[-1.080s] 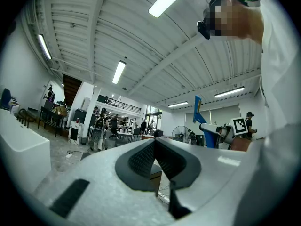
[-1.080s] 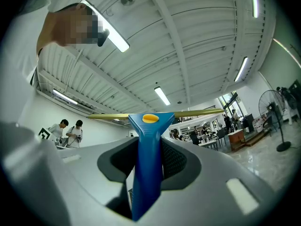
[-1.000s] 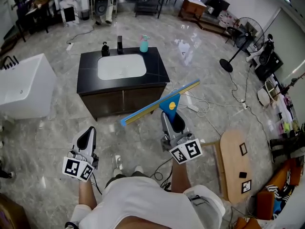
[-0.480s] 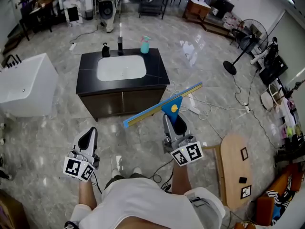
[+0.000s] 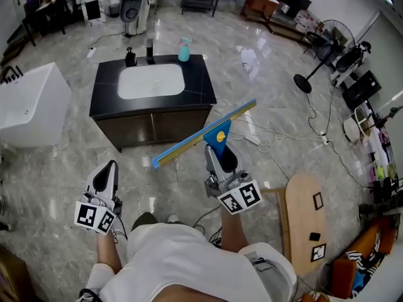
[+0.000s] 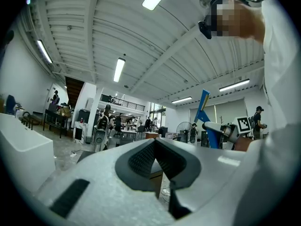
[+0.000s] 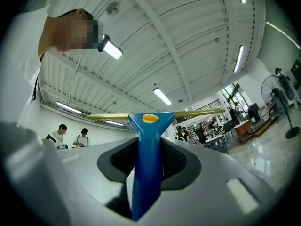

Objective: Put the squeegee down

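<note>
Squeegee sat clamped by its blue handle in the right gripper — the two dark pads pressed on either side of the handle, the yellow button just above them and the long yellow-edged blade lying crosswise beyond the tips. From the head view the blade slanted from lower left to upper right, held in the air over the grey marble floor, in front of the dark sink cabinet and touching nothing else. The left gripper was held out to the person's left, well apart from the tool; its jaws were together with nothing between them. On the cabinet's black top, behind the white basin, stood a teal spray bottle and two dark items too small to make out. A white tub stood to the left of the cabinet — a floor fan, loose cables and a wooden board lay off to the right.
</note>
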Demonstrator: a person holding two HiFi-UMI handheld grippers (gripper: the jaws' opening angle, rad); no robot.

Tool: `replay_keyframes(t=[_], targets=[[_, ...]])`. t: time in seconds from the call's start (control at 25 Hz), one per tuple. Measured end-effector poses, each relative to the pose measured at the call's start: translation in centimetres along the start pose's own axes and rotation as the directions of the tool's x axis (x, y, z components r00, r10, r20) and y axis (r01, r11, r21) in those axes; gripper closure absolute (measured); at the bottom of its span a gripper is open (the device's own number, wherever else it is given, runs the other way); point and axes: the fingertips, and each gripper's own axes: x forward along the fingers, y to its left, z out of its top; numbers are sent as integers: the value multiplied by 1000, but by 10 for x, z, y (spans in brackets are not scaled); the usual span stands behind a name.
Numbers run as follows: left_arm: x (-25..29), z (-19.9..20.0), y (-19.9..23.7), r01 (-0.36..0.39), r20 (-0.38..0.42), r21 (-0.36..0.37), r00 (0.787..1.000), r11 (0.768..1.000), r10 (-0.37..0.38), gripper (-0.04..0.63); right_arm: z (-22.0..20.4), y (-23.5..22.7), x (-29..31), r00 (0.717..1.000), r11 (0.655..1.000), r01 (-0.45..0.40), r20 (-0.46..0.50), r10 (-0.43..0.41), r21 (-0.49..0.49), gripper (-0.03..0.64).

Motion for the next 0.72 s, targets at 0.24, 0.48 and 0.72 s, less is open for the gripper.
replay_keyframes(t=[0.24,0.48,0.72], targets=[[28,-6,9,17,-25,24,1000,1000,-16,589,-10,-25,6,999,999,36,-9,-35,21,474],[80,-12,43,79,-31,11,996,997,-78,589,-18,-51,41,996,996,89,-14,-89,-5,474],[141,-2,113,121,-8,0,993,993,-121,589,-38,-73,117,991,991,132,2,-132,-4,474]])
